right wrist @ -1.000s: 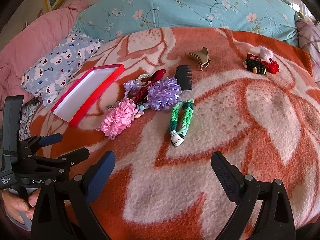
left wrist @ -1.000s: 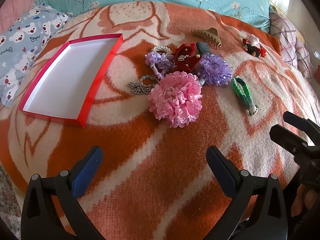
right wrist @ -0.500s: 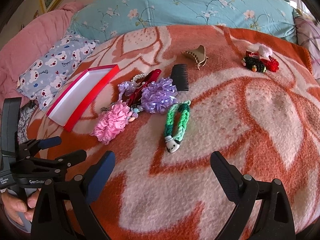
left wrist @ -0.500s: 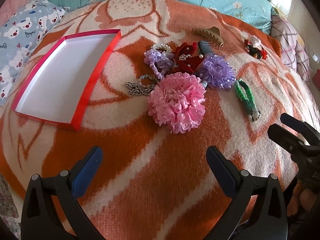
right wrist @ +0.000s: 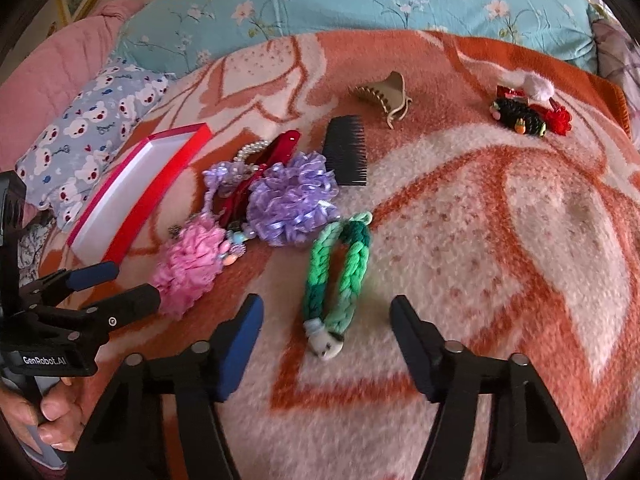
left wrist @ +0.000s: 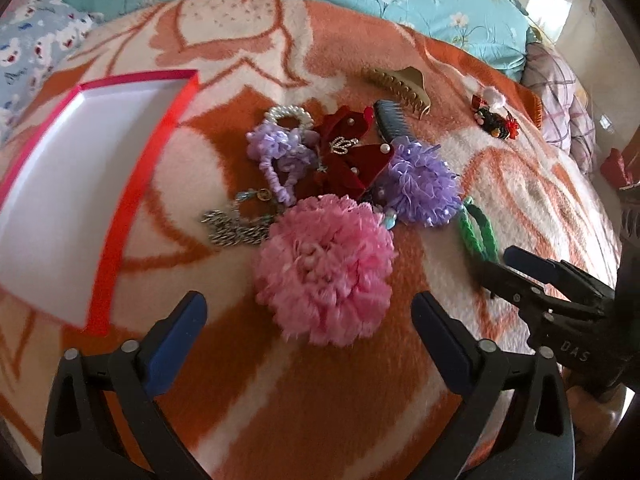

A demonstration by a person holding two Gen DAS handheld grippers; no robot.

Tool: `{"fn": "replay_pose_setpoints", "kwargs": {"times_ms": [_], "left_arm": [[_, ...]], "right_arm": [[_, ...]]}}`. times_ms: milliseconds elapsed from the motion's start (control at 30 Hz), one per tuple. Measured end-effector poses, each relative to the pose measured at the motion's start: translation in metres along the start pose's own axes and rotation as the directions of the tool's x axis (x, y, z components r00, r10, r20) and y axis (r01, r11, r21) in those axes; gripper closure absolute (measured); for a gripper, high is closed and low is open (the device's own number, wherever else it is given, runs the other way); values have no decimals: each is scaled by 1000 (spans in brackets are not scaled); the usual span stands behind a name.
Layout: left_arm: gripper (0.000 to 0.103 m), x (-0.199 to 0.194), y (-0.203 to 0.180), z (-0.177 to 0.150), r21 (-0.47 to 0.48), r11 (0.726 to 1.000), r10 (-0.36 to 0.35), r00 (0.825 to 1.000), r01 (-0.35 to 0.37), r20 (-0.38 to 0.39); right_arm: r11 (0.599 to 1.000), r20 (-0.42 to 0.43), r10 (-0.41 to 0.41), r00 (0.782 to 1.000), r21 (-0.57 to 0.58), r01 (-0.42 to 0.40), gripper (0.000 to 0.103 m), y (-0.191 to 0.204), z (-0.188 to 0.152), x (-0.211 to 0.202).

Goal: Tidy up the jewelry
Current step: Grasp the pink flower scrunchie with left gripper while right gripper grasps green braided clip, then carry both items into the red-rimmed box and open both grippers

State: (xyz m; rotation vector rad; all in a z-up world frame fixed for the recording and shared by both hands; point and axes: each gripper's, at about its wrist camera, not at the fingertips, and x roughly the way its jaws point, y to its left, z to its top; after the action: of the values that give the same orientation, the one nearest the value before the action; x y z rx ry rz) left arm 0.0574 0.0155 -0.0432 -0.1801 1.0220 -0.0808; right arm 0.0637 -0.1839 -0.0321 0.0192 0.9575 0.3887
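Left to right across the orange-and-cream patterned blanket on the bed. At 9 o'clock in the left wrist view lies the shallow red-rimmed cardboard box with a white floor, with nothing in it. Just right of it, a tarnished metal chain bracelet rests beside a lilac ruffled hair tie. At centre, the large pink frilled fabric scrunchie sits between the spread tips of the left gripper, whose jaws stand wide and hold nothing. Behind it, at 12 o'clock, a dark red velvet bow with pearl studs, a purple ribbon pom scrunchie and a dark plastic comb. Further right, the green braided yarn loop with a small white animal head lies between the tips of the right gripper, likewise open and holding nothing. At 1 o'clock, a beige claw clip and a red-and-black clip cluster lie well apart.

Handling, as judged: the scrunchie and the loop are light, soft and compressible; grip the scrunchie across its bulk, the loop across both braided strands near the middle. The chain would likely slip.
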Motion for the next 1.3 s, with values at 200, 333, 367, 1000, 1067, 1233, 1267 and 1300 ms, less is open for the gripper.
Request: {"fn": "replay_pose_setpoints", "kwargs": {"times_ms": [200, 333, 367, 1000, 1067, 1233, 1267, 1300], "left_arm": [[65, 27, 0, 3, -16, 997, -79, 994, 78, -76], [82, 23, 1, -3, -15, 994, -106, 992, 105, -64], [83, 20, 3, -4, -18, 993, -116, 991, 115, -60], [84, -56, 99, -1, -143, 990, 26, 996, -13, 88], [84, -59, 115, -2, -170, 985, 59, 994, -43, 91], [84, -65, 164, 2, -235, 966, 133, 987, -109, 89], [84, -65, 173, 3, -247, 961, 146, 986, -120, 86], [84, -65, 184, 6, -259, 957, 159, 984, -133, 83]], "right_arm": [[1000, -15, 5, 1000, -3, -5, 78, -1, 3, 9], [999, 8, 18, 1000, -33, -18, 84, 3, 1, 3], [999, 16, 26, 1000, -30, -25, 84, 3, 2, 1], [931, 18, 338, 941, -153, -332, 84, 115, 36, 4], [918, -14, 360, 933, -176, -356, 84, 135, 37, 16], [878, -81, 429, 900, -199, -436, 84, 185, 43, 46], [870, -90, 441, 893, -201, -450, 84, 194, 44, 50], [866, -98, 444, 891, -207, -455, 84, 202, 46, 57]]}}
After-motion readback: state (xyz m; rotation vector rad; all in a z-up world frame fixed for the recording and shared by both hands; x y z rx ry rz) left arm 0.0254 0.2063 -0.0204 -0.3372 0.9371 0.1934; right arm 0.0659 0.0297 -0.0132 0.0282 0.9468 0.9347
